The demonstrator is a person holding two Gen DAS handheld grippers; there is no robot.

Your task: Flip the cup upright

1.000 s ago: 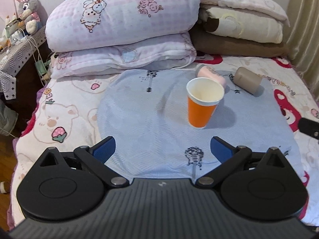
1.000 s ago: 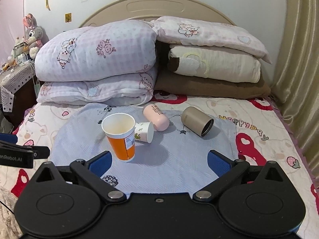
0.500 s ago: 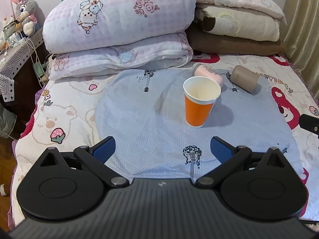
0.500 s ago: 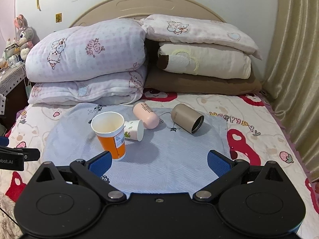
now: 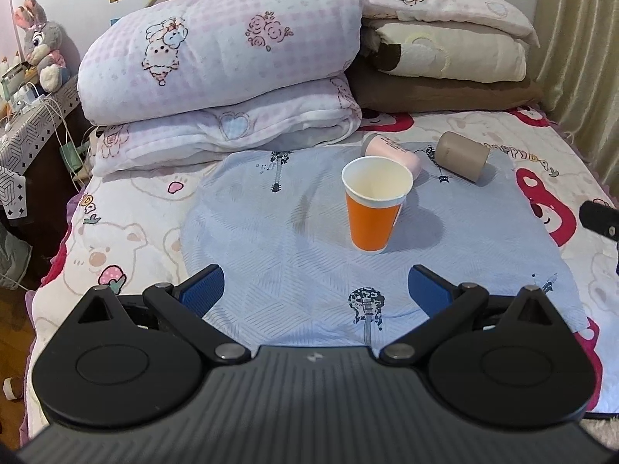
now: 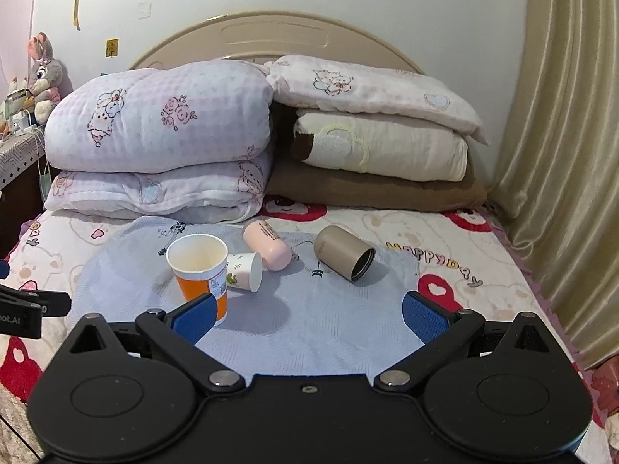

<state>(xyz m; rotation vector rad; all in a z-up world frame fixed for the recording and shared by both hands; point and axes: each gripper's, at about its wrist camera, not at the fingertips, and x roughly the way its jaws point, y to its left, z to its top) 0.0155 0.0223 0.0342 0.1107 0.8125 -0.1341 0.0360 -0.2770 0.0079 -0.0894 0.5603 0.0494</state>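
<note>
An orange paper cup [image 5: 373,205] stands upright on the light blue cloth [image 5: 290,239]; it also shows in the right wrist view [image 6: 199,270]. A small white paper cup [image 6: 244,270] lies on its side just behind it, hidden in the left wrist view. A pink cup [image 6: 267,245] and a tan cup [image 6: 342,253] lie on their sides further back. My left gripper [image 5: 315,290] is open and empty, short of the orange cup. My right gripper [image 6: 307,313] is open and empty, its left finger overlapping the orange cup's base in view.
Folded quilts and pillows [image 6: 162,135] are stacked at the head of the bed. A bedside table [image 5: 23,131] with cables and a plush toy stands at the left. A curtain [image 6: 561,154] hangs along the right side.
Both grippers have drawn back and risen a little; the cups sit smaller and lower in view. The cups have not moved. Both grippers stay open.
</note>
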